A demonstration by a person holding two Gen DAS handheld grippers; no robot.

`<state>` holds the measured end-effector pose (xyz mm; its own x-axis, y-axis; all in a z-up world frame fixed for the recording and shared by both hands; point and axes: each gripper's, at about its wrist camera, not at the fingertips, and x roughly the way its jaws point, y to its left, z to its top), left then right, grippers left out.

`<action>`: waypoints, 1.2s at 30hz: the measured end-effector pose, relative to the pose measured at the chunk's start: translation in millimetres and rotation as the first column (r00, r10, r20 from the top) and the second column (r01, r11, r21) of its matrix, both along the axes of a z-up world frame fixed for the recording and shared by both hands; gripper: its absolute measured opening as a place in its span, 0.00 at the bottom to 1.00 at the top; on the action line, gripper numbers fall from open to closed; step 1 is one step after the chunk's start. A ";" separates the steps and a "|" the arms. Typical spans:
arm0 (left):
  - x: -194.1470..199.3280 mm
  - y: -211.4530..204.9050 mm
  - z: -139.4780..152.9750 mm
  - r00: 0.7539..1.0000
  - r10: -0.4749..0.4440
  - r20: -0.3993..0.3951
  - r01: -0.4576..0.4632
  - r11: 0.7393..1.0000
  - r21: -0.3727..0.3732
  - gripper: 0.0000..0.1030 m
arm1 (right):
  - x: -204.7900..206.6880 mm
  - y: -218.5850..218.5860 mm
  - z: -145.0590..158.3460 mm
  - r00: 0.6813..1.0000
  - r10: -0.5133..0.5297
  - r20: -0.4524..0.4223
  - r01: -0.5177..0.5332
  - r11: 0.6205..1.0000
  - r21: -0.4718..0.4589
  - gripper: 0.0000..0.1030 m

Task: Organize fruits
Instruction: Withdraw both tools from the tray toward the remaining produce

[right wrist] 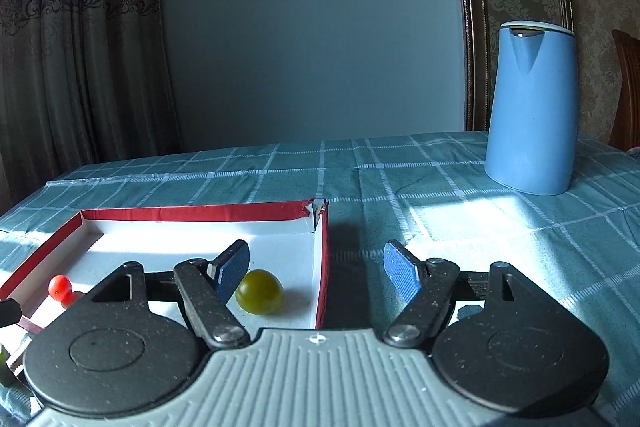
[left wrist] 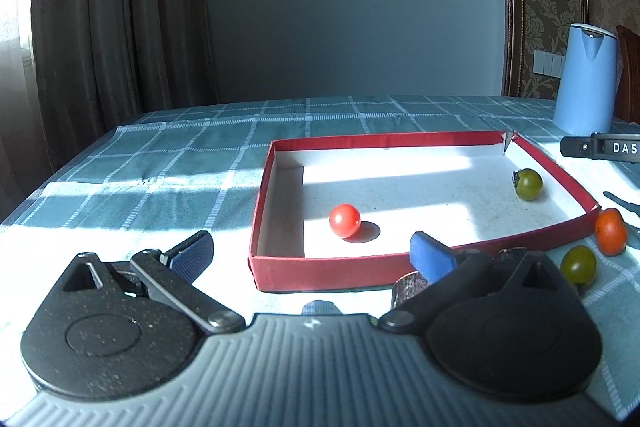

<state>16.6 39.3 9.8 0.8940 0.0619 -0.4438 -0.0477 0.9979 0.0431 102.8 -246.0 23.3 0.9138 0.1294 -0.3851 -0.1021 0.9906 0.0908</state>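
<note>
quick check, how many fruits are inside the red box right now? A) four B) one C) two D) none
C: the left wrist view shows a red tomato and a green tomato on the white floor of the red box, while an orange tomato and a second green one lie outside it on the tablecloth; both tongs are open and hold nothing.

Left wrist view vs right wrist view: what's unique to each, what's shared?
Left wrist only: an orange tomato and a green tomato on the tablecloth outside the tray.

Right wrist only: nothing certain; a dark green sliver at its left edge is unidentifiable.

Both: red-walled cardboard tray, red cherry tomato, green tomato inside, blue kettle.
</note>
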 end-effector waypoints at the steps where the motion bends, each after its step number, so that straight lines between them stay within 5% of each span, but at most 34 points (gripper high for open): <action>1: -4.5 1.8 -1.1 1.000 -0.005 -0.001 0.005 1.000 -0.002 1.00 | -0.3 -2.9 -0.4 1.000 -0.001 -0.008 0.001 1.000 0.023 0.72; 15: -21.9 1.6 -13.6 0.997 -0.055 -0.062 0.059 0.997 0.051 1.00 | -10.2 -19.2 -3.9 0.999 -0.043 -0.021 0.045 0.994 0.102 0.73; 24: -6.8 8.6 -21.1 0.988 -0.041 -0.148 0.044 0.999 0.022 0.99 | -11.2 -16.4 -4.0 0.999 -0.044 -0.015 0.045 0.996 0.079 0.73; 27: -2.0 6.9 -23.9 0.981 -0.064 -0.181 0.069 0.997 0.021 0.84 | -12.3 -16.0 -3.4 0.999 -0.044 -0.011 0.045 0.996 0.077 0.73; 36: -3.0 5.4 -24.0 0.978 -0.109 -0.175 0.111 0.994 0.004 0.70 | -26.9 -29.5 -4.5 0.997 -0.073 -0.021 0.074 0.993 0.094 0.73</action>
<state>13.6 44.7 -14.2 0.8045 -0.0256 -0.5935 0.0718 0.9959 0.0544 75.9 -275.5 18.8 0.9153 0.0989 -0.3903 -0.0269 0.9822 0.1857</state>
